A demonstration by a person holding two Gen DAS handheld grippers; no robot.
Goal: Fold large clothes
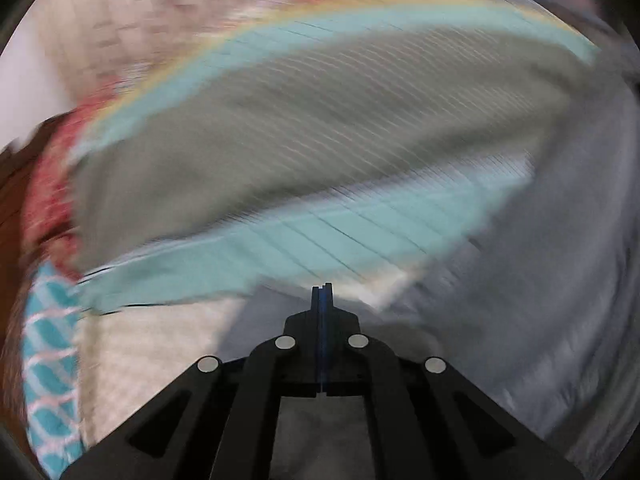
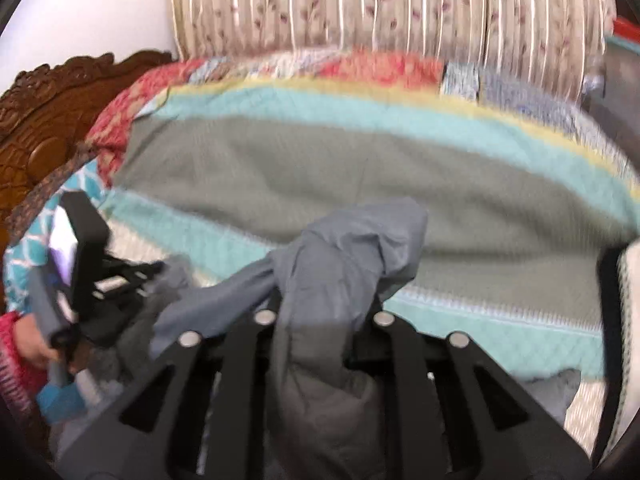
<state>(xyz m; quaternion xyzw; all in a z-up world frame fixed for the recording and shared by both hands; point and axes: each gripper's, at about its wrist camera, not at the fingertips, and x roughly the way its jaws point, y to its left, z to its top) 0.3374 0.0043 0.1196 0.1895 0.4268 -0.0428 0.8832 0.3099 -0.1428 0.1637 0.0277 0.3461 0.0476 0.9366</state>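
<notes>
Two grippers over a striped quilt (image 2: 360, 184) on a bed, both views smeared by motion. Left gripper (image 1: 322, 292): jaws pressed together, blue pads meeting edge to edge; whether any cloth is pinched between them, cannot tell. Grey garment (image 1: 560, 300) spread to the right and near side of that view, over the quilt's teal band, a flat grey piece lying just beyond the fingertips. Right gripper (image 2: 320, 308): tips buried under a bunched wad of the same grey cloth (image 2: 348, 256), jaws closed on it, fabric heaped over the fingers and trailing back toward the near edge. More of it stretched leftward to the other gripper, seen at the left of the right view with a hand (image 2: 34, 344) in a red sleeve on its handle. Carved wooden headboard (image 2: 52, 120) at far left, striped floral pillows (image 2: 360, 4) at the far side against a white wall. No brand, label or readable writing anywhere
</notes>
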